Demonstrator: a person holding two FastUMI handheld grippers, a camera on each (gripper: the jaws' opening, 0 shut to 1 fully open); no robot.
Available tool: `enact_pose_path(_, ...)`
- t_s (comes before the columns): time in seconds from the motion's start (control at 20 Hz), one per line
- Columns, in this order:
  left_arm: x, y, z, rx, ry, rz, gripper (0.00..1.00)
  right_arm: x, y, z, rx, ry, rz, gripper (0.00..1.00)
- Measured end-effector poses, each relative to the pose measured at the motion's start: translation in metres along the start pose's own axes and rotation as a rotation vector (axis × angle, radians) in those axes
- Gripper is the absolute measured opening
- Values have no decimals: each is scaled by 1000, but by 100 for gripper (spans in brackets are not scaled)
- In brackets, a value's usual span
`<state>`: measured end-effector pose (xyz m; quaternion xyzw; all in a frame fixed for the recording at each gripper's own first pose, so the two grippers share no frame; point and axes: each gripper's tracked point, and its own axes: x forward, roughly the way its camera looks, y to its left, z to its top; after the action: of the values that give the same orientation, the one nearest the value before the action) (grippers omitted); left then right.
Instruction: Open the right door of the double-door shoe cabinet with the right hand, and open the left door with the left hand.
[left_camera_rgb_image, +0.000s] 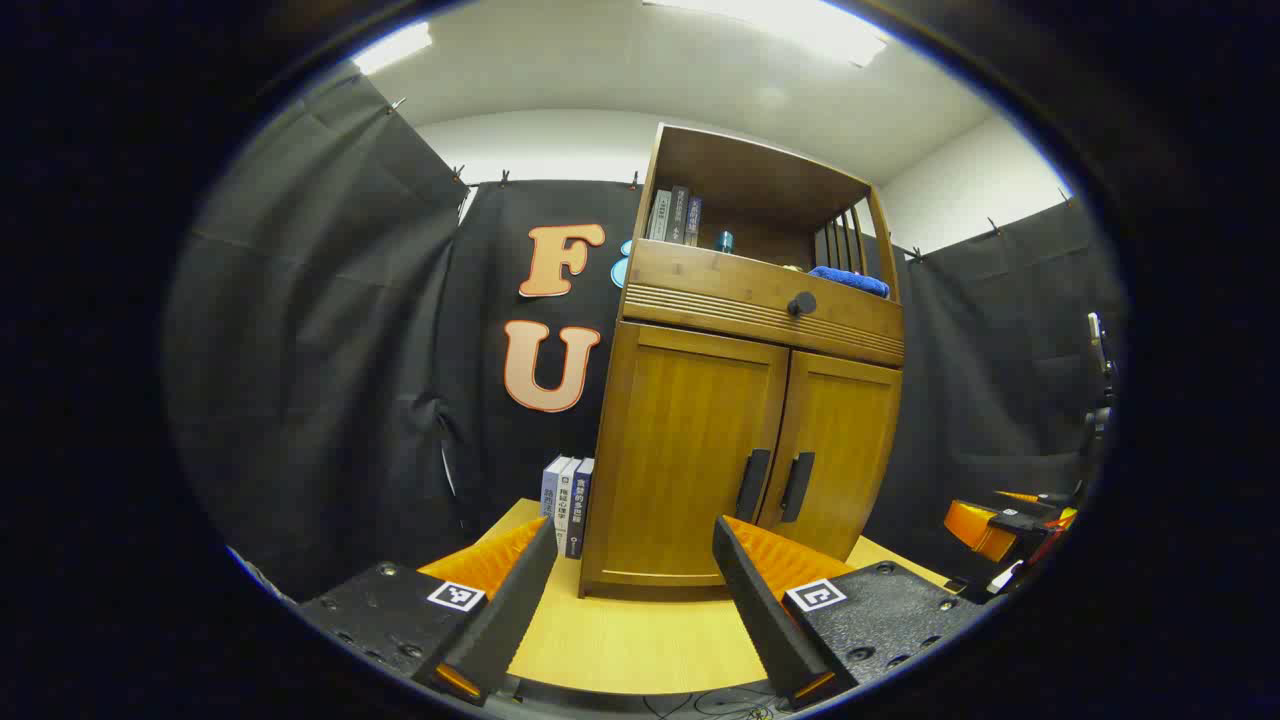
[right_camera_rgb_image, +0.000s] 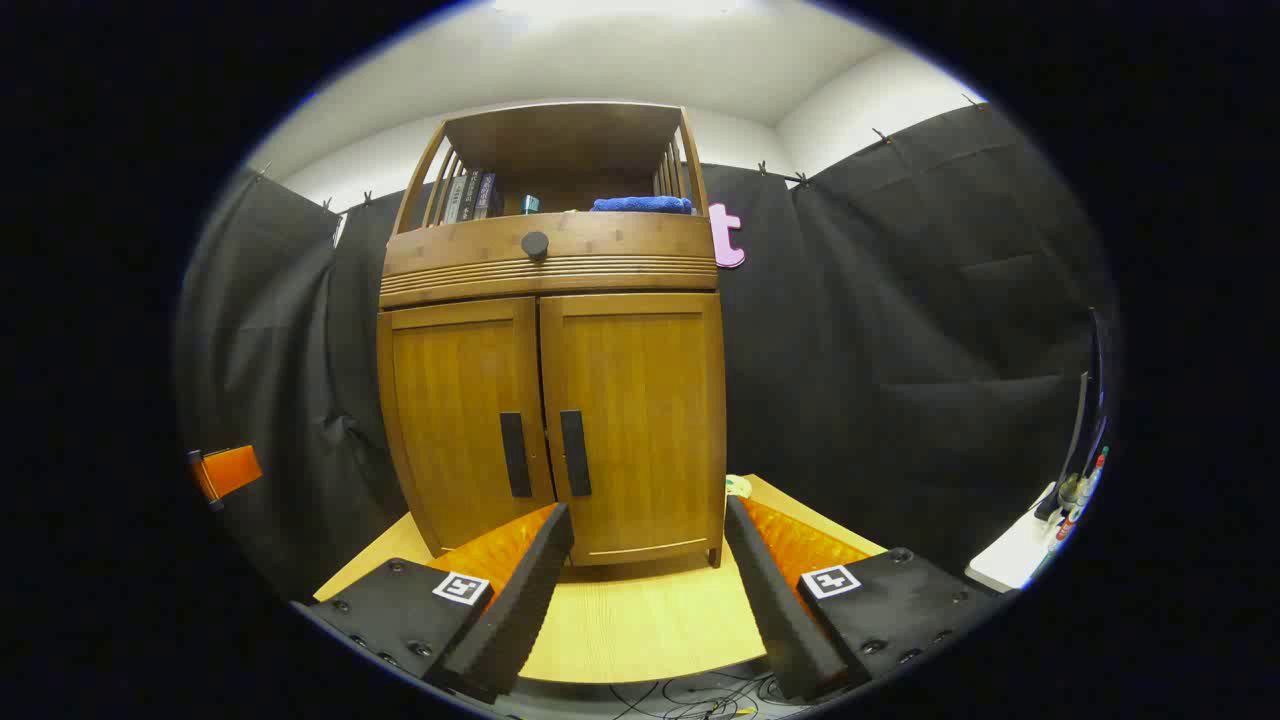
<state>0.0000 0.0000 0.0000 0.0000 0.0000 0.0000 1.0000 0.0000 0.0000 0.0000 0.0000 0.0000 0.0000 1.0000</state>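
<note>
The wooden shoe cabinet (left_camera_rgb_image: 745, 300) stands on a light wooden table (left_camera_rgb_image: 640, 640), both doors closed. In the left gripper view its left door (left_camera_rgb_image: 685, 440) and right door (left_camera_rgb_image: 845, 440) meet at two dark vertical handles (left_camera_rgb_image: 752, 485) (left_camera_rgb_image: 797, 487). My left gripper (left_camera_rgb_image: 634, 535) is open, well short of the cabinet and low in front of the left door. In the right gripper view the right door (right_camera_rgb_image: 645, 400) carries its handle (right_camera_rgb_image: 575, 453) beside the left door's handle (right_camera_rgb_image: 515, 455). My right gripper (right_camera_rgb_image: 648, 518) is open, low before the right door, holding nothing.
Three books (left_camera_rgb_image: 567, 500) stand on the table left of the cabinet. A drawer with a round knob (right_camera_rgb_image: 535, 244) sits above the doors, under a shelf with books and a blue cloth (right_camera_rgb_image: 640, 204). A white side table (right_camera_rgb_image: 1015, 565) with pens is at the right.
</note>
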Motion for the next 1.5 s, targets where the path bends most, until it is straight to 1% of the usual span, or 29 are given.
enact_pose_path(0.05,-2,0,1,-2,-2,0,92,-1,0,1,0,-2,3,94)
enact_pose_path(0.1,-4,2,3,2,-6,7,92,-3,1,2,1,-7,5,98)
enact_pose_path(0.15,-5,4,5,9,-9,13,92,-3,0,4,-1,-15,6,98)
enact_pose_path(0.2,-6,5,5,16,-10,17,92,-4,0,5,-6,-21,4,94)
enact_pose_path(0.25,-7,7,5,19,-9,19,95,-4,1,6,-13,-23,3,98)
enact_pose_path(0.3,-8,8,4,18,-7,22,92,-4,0,4,-17,-20,0,98)
enact_pose_path(0.35,-8,8,3,15,-5,25,92,-4,0,3,-19,-17,-4,94)
enact_pose_path(0.4,-8,9,3,11,-3,28,92,-4,-1,2,-18,-15,-10,98)
enact_pose_path(0.5,-9,11,3,16,-1,35,92,-3,-2,0,-11,-9,-21,98)
enact_pose_path(0.55,-8,11,4,21,-6,36,92,-2,-2,-1,-8,-7,-23,94)
enact_pose_path(0.6,-8,10,7,26,-12,35,95,-2,-2,-1,-7,-7,-23,94)
enact_pose_path(0.65,-7,9,7,30,-15,33,95,0,-2,-1,-7,-8,-24,98)
enact_pose_path(0.7,-8,9,7,34,-15,32,92,1,-2,0,-7,-11,-23,98)
enact_pose_path(0.75,-7,9,8,35,-16,31,92,2,-2,0,-9,-15,-21,98)
enact_pose_path(0.8,-7,9,7,33,-17,29,94,3,-2,0,-11,-15,-20,98)
enact_pose_path(0.85,-6,7,7,31,-14,29,92,6,-2,-1,-11,-13,-18,94)
enact_pose_path(0.9,-5,8,6,30,-11,30,92,8,-1,-2,-8,-11,-12,98)
enact_pose_path(0.95,-6,7,6,31,-9,32,92,11,0,-2,-5,-8,-7,94)
enact_pose_path(1.05,-7,7,7,34,-11,37,92,19,3,-3,-4,-7,4,94)
enact_pose_path(1.1,-7,8,7,36,-12,40,92,24,5,-3,-6,-8,11,98)
enact_pose_path(1.15,-8,9,8,34,-12,44,94,30,8,-3,-4,-7,23,97)
enact_pose_path(1.3,-9,10,10,37,-18,54,94,50,19,-9,-11,2,60,94)
enact_pose_path(1.35,-9,11,11,41,-20,59,92,57,22,-9,-15,1,66,100)
enact_pose_path(1.4,-9,13,12,43,-21,64,92,65,23,-9,-18,-3,71,94)
enact_pose_path(1.45,-9,14,11,44,-21,68,92,74,26,-10,-20,-5,76,94)
enact_pose_path(1.5,-11,14,11,46,-19,73,94,82,29,-12,-17,-4,85,94)
